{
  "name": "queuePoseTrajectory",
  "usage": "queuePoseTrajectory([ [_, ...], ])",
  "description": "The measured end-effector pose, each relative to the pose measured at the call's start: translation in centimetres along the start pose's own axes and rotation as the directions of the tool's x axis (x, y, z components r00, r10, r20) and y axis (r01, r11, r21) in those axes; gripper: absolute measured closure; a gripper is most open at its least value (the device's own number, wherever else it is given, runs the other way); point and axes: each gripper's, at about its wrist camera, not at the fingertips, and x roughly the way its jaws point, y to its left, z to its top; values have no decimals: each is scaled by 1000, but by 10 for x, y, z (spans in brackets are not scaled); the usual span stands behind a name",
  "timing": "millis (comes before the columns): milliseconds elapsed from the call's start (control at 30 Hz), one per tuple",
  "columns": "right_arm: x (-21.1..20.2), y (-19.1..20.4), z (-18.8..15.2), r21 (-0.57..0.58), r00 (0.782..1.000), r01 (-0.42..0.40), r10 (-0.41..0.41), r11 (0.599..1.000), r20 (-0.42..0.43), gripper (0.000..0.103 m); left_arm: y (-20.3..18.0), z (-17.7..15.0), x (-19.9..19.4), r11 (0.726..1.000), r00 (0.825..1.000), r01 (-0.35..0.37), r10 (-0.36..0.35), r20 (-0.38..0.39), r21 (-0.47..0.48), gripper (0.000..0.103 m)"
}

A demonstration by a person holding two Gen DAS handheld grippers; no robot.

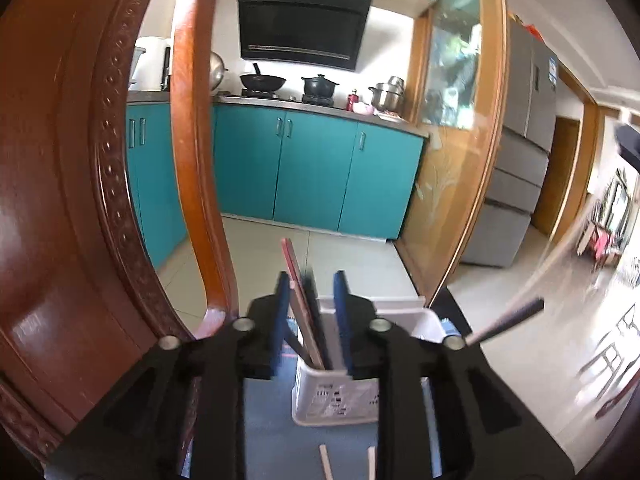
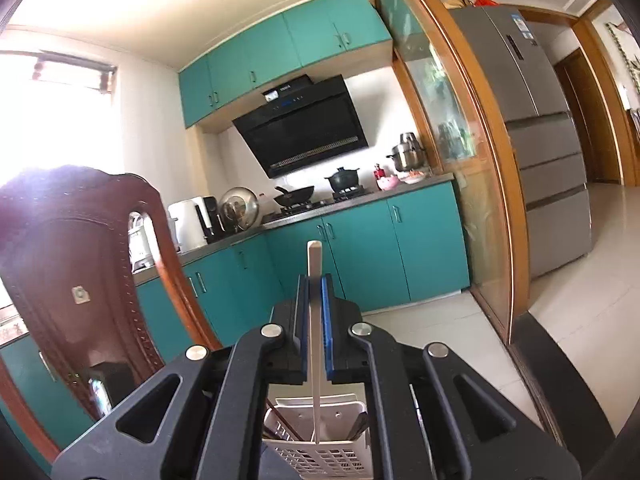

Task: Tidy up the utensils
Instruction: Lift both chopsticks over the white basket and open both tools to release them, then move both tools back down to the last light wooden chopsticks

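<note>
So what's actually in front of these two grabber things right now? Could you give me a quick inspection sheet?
Surface: blue tabletop, seen under the holder.
Job's things: white utensil holder with dark and reddish chopsticks standing in it; a pale chopstick upright above the same holder.
Clutter: two pale sticks lying on the table.
Grippers: left hand-held gripper open around the standing chopsticks; right hand-held gripper shut on the pale chopstick.
Cables: nothing seen.
Surroundings: carved wooden chair, teal kitchen cabinets, range hood, fridge.
</note>
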Motion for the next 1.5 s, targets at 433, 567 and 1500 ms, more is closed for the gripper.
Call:
queuePoseTrajectory([
  [433, 50, -31, -33, 93, 998, 68, -67, 993, -12, 96, 22, -30, -11, 999, 997, 17, -19, -74, -30, 64],
  [567, 52, -28, -31, 125, 999, 37, -33, 991, -40, 96, 30, -37, -7, 998, 993, 7, -14, -115, -60, 64],
  [1500, 32, -12, -57, -42, 987, 54, -60, 998, -149, 82, 21, -63, 16, 1000, 958, 6, -7, -287, -4, 61],
])
